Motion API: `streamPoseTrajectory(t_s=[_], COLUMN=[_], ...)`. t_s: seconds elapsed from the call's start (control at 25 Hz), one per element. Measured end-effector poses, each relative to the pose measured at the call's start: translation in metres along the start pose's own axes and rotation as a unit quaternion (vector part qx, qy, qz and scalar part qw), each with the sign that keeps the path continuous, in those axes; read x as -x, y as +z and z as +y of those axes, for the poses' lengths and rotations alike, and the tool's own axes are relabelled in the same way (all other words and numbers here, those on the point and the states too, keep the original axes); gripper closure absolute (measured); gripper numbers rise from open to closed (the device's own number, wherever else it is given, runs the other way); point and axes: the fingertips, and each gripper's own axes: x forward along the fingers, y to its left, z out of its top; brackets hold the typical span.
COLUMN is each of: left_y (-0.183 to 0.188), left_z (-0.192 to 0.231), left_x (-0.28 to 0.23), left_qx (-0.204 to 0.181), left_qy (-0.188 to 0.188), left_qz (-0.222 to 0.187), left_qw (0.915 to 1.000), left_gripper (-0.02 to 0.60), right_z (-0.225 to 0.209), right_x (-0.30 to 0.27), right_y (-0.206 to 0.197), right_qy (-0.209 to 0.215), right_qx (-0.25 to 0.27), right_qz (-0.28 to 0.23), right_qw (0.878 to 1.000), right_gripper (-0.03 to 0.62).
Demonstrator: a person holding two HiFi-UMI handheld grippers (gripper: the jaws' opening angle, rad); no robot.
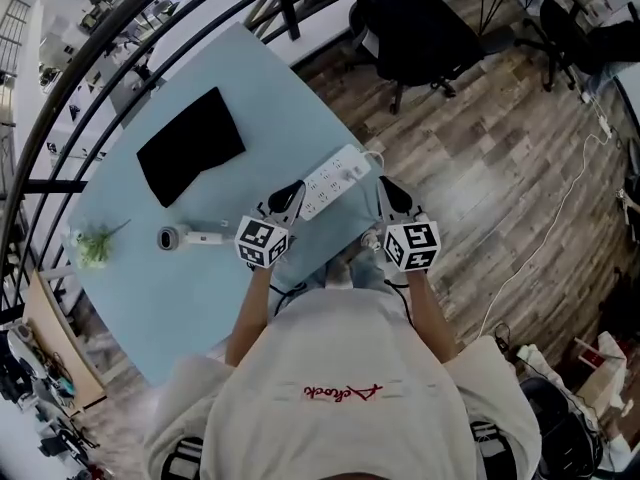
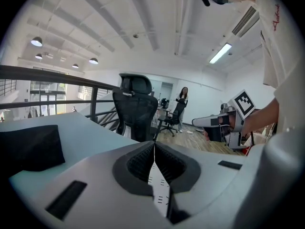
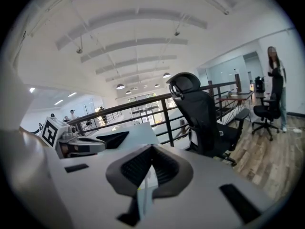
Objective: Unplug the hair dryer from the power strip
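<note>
Lying btwn left hand-held gripper & right hand-held gripper, both pressed together: long white plastic power strip; red shirt script illegible.

The left gripper and the right gripper point forward side by side, jaws pressed together, empty.

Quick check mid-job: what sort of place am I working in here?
Probably an open-plan office or lab, possibly on an upper level. Black office chairs stand on a wood floor, a black railing runs past the pale blue table, and there is a high ceiling with strip lights.
</note>
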Motion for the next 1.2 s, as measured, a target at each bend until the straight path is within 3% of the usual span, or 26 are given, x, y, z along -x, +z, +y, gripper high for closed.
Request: streamPoseTrajectory(t_s=[0.52,0.56,0.64,0.72,0.84,1.04,1.2], left_y=[-0.044,-0.048,-0.057,-0.067,-0.082,-0.095,-0.111], left_z=[-0.003,-0.004,-0.007,-0.012,-0.014,-0.012,-0.012], left_x=[-0.018,-0.02,-0.027,-0.033,-0.041,-0.05,-0.058], left_qx=[0.01,0.007,-0.006,-0.033,-0.064,-0.098,-0.149], left_qy=[-0.013,-0.017,-0.024,-0.029,-0.03,-0.028,-0.039], left_qz=[0.048,0.056,0.078,0.102,0.127,0.164,0.232], left_qw=[0.9987,0.9983,0.9966,0.9938,0.9893,0.9812,0.9604], left_gripper=[0.571,0.545,0.371,0.296,0.232,0.193,0.184], right_z=[0.006,0.006,0.004,0.003,0.001,-0.003,-0.003], right_x=[-0.006,-0.006,-0.007,-0.008,-0.009,-0.011,-0.013], right_y=[-0.048,-0.05,-0.054,-0.056,-0.06,-0.061,-0.06], right_qy=[0.016,0.016,0.018,0.019,0.02,0.021,0.025], right_qx=[-0.017,-0.018,-0.019,-0.02,-0.021,-0.02,-0.019], right_qz=[0.045,0.048,0.051,0.054,0.056,0.058,0.062], right_qw=[0.999,0.999,0.998,0.998,0.998,0.998,0.998], right_gripper=[0.577,0.577,0.577,0.577,0.577,0.577,0.577])
